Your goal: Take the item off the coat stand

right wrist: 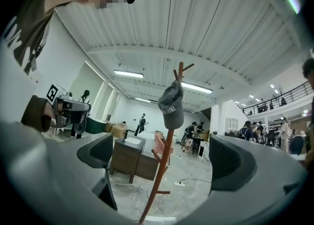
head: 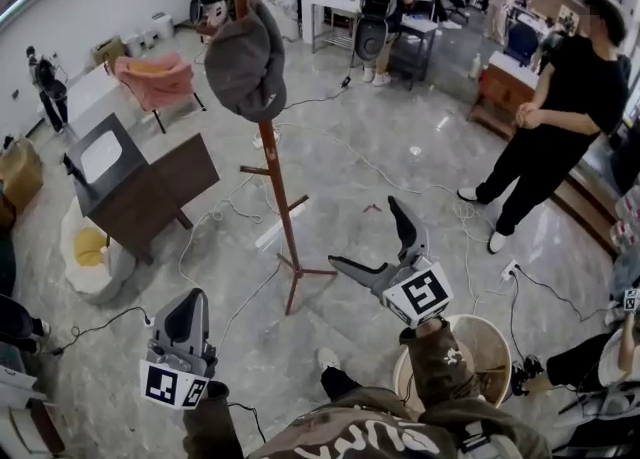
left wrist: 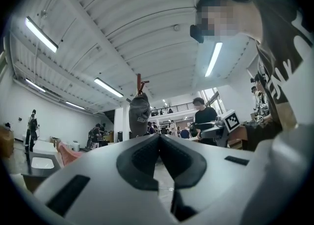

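Observation:
A grey cap (head: 245,59) hangs on a peg near the top of the reddish wooden coat stand (head: 282,209). The right gripper view shows the cap (right wrist: 171,105) on the stand (right wrist: 163,170) straight ahead between wide-apart jaws. My right gripper (head: 368,239) is open and empty, close to the right of the stand's lower pole. My left gripper (head: 186,319) is low at the left, pointing up, its jaws shut together on nothing. In the left gripper view the cap (left wrist: 139,115) hangs beyond the closed jaws.
A dark wooden cabinet (head: 140,185) stands left of the stand, with a pink chair (head: 155,80) behind it. Cables (head: 350,162) trail over the marble floor. A person in black (head: 548,127) stands at right. A round bin (head: 480,352) sits by my feet.

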`<state>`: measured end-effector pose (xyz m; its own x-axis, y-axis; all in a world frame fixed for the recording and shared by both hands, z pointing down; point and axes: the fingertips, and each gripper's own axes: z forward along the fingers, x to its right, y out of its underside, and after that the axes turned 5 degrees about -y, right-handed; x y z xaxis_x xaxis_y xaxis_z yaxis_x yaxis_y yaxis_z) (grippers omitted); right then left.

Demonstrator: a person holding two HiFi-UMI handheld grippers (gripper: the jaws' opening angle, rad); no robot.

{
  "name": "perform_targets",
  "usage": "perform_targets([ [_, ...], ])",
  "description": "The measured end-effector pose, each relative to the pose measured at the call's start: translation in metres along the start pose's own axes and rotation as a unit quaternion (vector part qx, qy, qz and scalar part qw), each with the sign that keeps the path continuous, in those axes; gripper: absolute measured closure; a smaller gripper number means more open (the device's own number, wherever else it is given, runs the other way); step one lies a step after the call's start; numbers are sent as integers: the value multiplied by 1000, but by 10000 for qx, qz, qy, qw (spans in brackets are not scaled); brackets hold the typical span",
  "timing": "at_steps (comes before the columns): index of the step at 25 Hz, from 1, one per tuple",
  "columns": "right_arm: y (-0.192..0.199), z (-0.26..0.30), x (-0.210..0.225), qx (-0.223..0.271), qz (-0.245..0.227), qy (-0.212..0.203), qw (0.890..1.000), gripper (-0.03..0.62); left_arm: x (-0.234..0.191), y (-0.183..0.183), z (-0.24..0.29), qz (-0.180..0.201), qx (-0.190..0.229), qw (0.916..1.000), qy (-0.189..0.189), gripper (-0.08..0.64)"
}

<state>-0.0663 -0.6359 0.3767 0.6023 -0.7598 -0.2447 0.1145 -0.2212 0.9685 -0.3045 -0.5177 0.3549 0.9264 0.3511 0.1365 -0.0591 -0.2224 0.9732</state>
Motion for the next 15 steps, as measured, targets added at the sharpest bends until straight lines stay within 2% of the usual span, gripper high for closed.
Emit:
perform_targets([
  [7,-20,66,51,357,81,-420,9984,23,-25,13,38,3,-131,9998,-122,557],
  [15,-105,138,127,1153,223,-884,9891,35,-40,26,64,-45,-248,9994,-245,557],
])
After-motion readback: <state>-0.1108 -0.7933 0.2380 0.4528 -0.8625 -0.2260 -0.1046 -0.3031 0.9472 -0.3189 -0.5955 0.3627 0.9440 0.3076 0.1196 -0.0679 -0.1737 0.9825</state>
